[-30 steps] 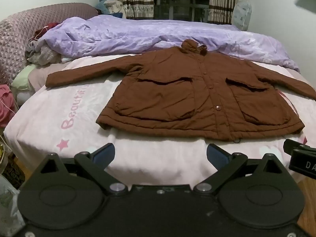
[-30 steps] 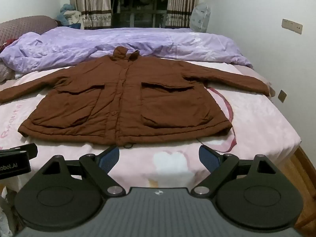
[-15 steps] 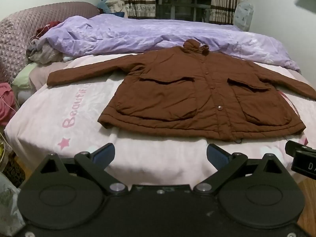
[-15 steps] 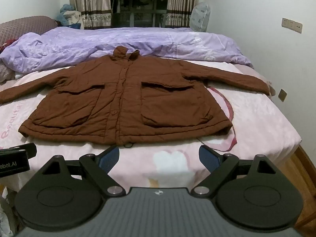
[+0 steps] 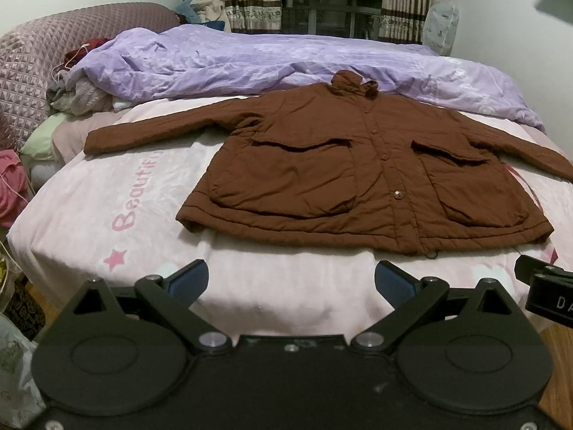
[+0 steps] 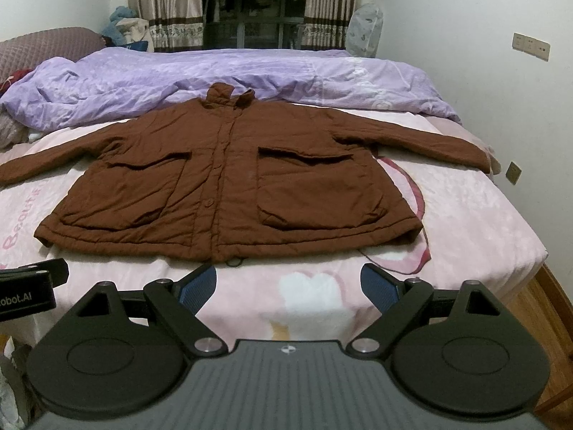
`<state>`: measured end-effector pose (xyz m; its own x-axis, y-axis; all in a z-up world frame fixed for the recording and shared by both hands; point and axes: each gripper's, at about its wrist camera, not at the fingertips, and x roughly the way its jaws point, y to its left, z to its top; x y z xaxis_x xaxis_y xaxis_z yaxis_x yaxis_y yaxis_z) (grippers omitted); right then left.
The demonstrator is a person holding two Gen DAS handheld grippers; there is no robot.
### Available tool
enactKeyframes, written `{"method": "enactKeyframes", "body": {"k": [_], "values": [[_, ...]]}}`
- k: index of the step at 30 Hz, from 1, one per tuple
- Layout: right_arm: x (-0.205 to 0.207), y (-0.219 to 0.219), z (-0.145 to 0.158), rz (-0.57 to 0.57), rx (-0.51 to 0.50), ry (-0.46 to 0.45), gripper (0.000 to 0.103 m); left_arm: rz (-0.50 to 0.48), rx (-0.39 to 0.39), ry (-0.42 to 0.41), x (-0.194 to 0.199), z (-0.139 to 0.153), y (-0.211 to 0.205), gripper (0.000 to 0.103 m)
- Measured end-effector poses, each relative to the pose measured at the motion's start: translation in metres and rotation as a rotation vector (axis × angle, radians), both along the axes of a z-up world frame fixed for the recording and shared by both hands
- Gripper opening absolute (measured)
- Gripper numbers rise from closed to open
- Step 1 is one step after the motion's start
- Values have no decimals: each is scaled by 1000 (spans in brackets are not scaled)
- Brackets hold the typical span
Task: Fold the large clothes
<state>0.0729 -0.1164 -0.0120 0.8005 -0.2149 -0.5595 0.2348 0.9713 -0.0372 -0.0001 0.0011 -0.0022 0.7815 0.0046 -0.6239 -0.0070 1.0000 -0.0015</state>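
A brown quilted jacket [image 5: 361,175] lies flat and face up on the pink bed sheet [image 5: 107,197], buttoned, both sleeves spread out sideways, collar at the far end. It also shows in the right wrist view [image 6: 229,186]. My left gripper [image 5: 290,283] is open and empty, held short of the jacket's hem, toward its left half. My right gripper [image 6: 288,285] is open and empty, just short of the hem near the button line. Each gripper's body shows at the edge of the other's view.
A crumpled purple duvet [image 5: 286,61] lies behind the jacket's collar. A quilted headboard [image 5: 32,61] and a heap of clothes [image 5: 78,93] are at the left. A wall with sockets [image 6: 530,46] and wooden floor [image 6: 551,297] are at the right. Curtains hang at the back.
Both grippers have crept slightly forward toward the bed; the jacket sits a little nearer in both views. Jaws stay open. The jacket has not moved.
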Motion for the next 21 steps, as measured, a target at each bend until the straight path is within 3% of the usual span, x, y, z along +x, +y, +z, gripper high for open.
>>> {"method": "enactKeyframes", "body": {"k": [21], "values": [[0, 1, 0, 1, 0, 1, 103, -1, 2, 0, 0, 2, 0, 102]]}}
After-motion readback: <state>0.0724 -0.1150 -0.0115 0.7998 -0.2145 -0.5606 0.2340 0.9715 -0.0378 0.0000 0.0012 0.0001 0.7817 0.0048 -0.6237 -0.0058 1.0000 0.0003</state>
